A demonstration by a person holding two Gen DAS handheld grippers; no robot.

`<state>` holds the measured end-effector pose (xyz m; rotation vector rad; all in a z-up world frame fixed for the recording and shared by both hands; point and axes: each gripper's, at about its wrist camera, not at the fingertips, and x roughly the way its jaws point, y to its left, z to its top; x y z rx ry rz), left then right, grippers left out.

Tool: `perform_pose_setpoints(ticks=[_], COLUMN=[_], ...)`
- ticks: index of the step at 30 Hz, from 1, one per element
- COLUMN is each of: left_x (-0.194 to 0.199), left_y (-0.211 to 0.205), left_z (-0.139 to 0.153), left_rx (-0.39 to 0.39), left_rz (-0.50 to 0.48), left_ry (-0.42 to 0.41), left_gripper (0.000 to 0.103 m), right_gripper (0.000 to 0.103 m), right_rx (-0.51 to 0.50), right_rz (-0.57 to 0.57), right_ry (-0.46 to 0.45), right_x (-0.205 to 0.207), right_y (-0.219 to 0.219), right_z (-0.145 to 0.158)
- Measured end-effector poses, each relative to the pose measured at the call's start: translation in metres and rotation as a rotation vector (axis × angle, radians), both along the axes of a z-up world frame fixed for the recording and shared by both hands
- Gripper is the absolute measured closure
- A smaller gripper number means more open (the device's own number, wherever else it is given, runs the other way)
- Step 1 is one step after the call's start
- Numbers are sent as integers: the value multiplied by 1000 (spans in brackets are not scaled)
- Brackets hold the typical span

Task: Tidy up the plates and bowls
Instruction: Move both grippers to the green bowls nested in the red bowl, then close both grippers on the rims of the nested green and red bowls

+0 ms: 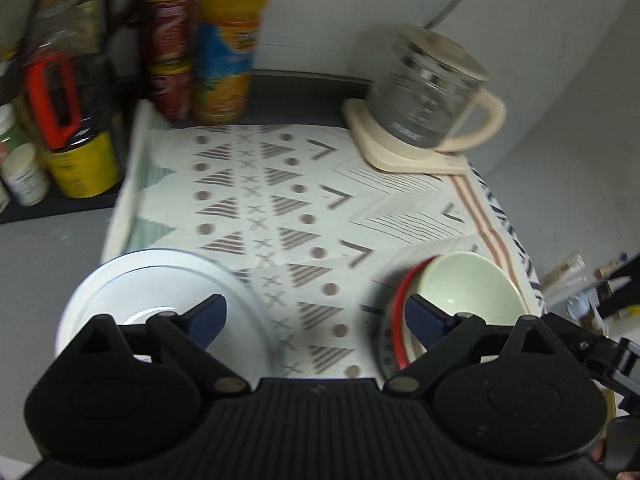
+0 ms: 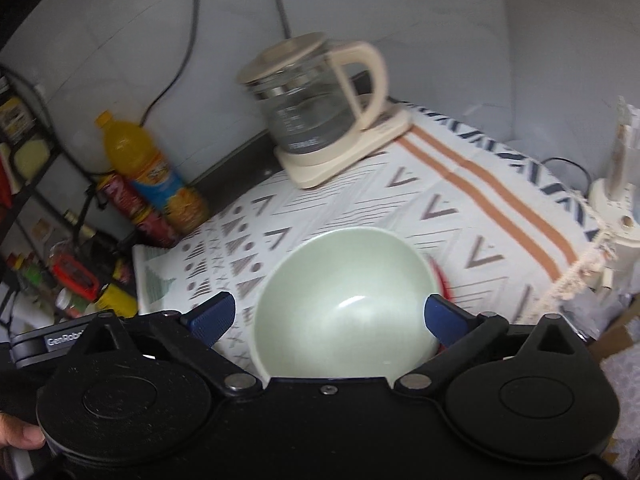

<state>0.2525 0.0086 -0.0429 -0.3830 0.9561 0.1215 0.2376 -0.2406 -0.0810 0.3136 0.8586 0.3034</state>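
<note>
A white plate (image 1: 160, 292) lies at the near left of the patterned cloth (image 1: 280, 200). At the near right, a pale green bowl (image 1: 468, 284) sits on a red-rimmed plate (image 1: 400, 300). My left gripper (image 1: 316, 316) hangs open above the bare cloth between them, one fingertip over the white plate and the other by the red rim. In the right wrist view the green bowl (image 2: 344, 296) fills the gap of my right gripper (image 2: 328, 314), which is open; its blue pads stand beside the bowl's sides without a clear press. A sliver of the red rim (image 2: 440, 280) shows behind the bowl.
A glass kettle (image 1: 428, 92) on its cream base stands at the cloth's far right. An orange juice bottle (image 1: 228, 40) and red cans (image 1: 170, 52) stand at the far left. A yellow tin (image 1: 84, 164) and jars crowd the left shelf. Clutter lies past the cloth's fringed right edge (image 2: 580, 268).
</note>
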Motion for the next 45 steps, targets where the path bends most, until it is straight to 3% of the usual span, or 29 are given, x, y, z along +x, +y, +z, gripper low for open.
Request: perform_pose_setpoints(ticks=[5,15,18,22,25,27,30,35,37,39,41,43,45], left_x=[14,43,51,59,65,68,72,81,83,84,89,91,91], left_y=[-27,-58,-58,-58,-53,-53,-52,-51,-47,-46,-53,-60,-62], left_z=[-5,-36,-52,-63,-72,-75,-80,-95,-103,-106,-105,-103,-103], left_rx=[2,-21,-51,3,-13,-16,-33,-73,-101,-125,-111,-108,-101], left_rz=[-90,-221,-242,-276,-283,-295,-308,-330,-335,-349,-396,-428,-412], left_ry=[-15,49,90,109,127,136,141,200,215,217,232,231,233], left_gripper=[7,7,7,8,9,9,17,42,46,51,65,73,73], right_gripper=[1,2,6,13,15,22,34,52,60,60,61,62,63], right_rx=[4,-21,-35,-25,-32,-29,3,68,116,130,128,113,101], right_rz=[-63,-178,-192,-208,-220,-228,-229,-242,-228,-232,-242,-235,-230], right_ry=[21,103,128,168,179,190,207,246,237,239,235,235,226], right_x=[1,6,7,9,10,12,14,15,12,11,9,8,8], right_y=[-20,-40,-39,-39,-36,-35,-33,-31,-30,-28,-26,-25,-24], right_z=[-9,-41,-52,-64,-68,-71,-78,-93,-99,-105,-104,-102,-102])
